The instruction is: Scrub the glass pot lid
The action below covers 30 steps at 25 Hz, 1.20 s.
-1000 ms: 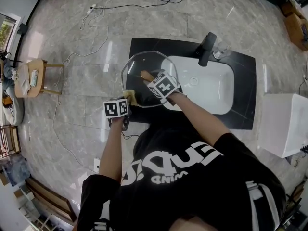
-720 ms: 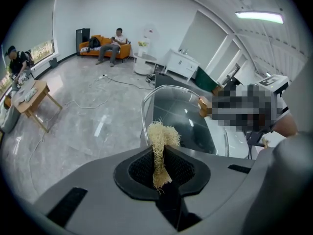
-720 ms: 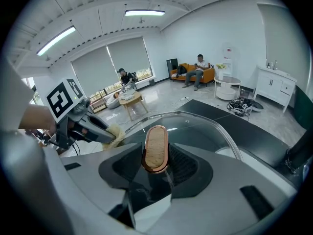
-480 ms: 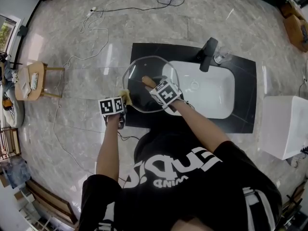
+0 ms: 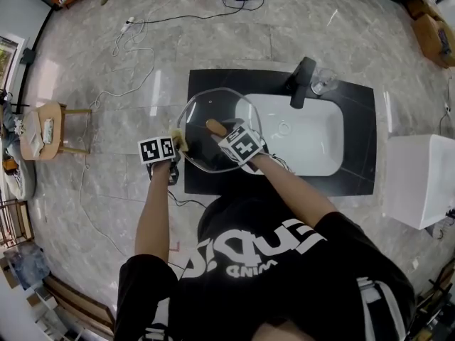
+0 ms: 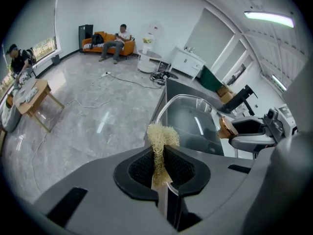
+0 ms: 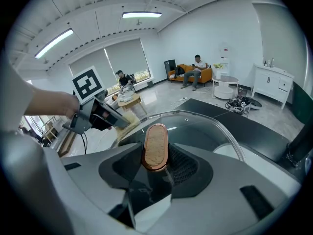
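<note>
The glass pot lid [image 5: 206,146] hangs tilted over the left end of the black counter. My right gripper [image 5: 220,131] is shut on its wooden knob [image 5: 215,126], which stands between the jaws in the right gripper view [image 7: 155,146]. My left gripper [image 5: 174,145] is shut on a yellowish scrub pad [image 5: 178,139] that lies against the lid's left rim. In the left gripper view the scrub pad [image 6: 161,141] sticks up from the closed jaws, with the lid [image 6: 188,119] just beyond it. The right gripper view shows the left gripper [image 7: 98,116] at the lid's [image 7: 205,126] left edge.
A white sink [image 5: 306,130] is set in the black counter [image 5: 355,169], with a black faucet [image 5: 298,77] and a glass [image 5: 321,84] behind it. A small wooden table [image 5: 39,130] stands at the left, cables [image 5: 135,27] lie on the floor, and a white box [image 5: 419,180] stands at the right.
My left gripper with the scrub pad has slid left and slightly away along the lid's left rim. The right gripper keeps its hold on the knob and has drawn a little nearer.
</note>
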Each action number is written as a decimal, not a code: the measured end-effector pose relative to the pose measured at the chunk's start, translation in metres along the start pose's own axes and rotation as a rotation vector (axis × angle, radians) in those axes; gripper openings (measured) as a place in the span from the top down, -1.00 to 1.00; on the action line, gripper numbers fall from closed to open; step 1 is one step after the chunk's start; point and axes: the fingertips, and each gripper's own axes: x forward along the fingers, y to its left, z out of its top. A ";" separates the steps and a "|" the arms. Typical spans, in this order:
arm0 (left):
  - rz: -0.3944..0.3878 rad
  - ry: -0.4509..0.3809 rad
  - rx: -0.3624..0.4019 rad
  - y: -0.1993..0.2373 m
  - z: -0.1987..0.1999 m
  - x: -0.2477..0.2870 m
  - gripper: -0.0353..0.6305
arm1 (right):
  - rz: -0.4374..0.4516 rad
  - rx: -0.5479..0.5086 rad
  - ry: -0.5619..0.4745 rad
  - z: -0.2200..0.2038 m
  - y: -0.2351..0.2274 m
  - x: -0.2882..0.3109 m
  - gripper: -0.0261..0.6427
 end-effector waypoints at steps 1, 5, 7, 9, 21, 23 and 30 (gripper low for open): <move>0.005 0.003 0.011 0.000 0.004 0.002 0.74 | 0.000 0.002 -0.001 0.000 0.000 0.000 0.43; 0.026 0.018 0.057 0.002 0.022 0.008 0.74 | 0.003 0.003 0.000 -0.001 0.000 0.001 0.43; 0.033 0.030 0.076 0.003 0.029 0.011 0.74 | 0.006 0.007 -0.001 0.000 0.001 0.001 0.43; 0.038 0.039 0.090 0.002 0.037 0.014 0.74 | 0.007 0.009 0.001 -0.001 0.001 0.001 0.43; 0.022 0.049 0.152 -0.019 0.087 0.040 0.74 | 0.014 0.012 0.005 0.001 0.004 0.000 0.43; 0.017 0.050 0.157 -0.023 0.093 0.044 0.74 | 0.017 0.015 0.005 0.001 0.005 0.000 0.43; 0.014 0.067 0.217 -0.037 0.111 0.057 0.74 | 0.019 0.025 0.009 -0.001 0.004 0.002 0.43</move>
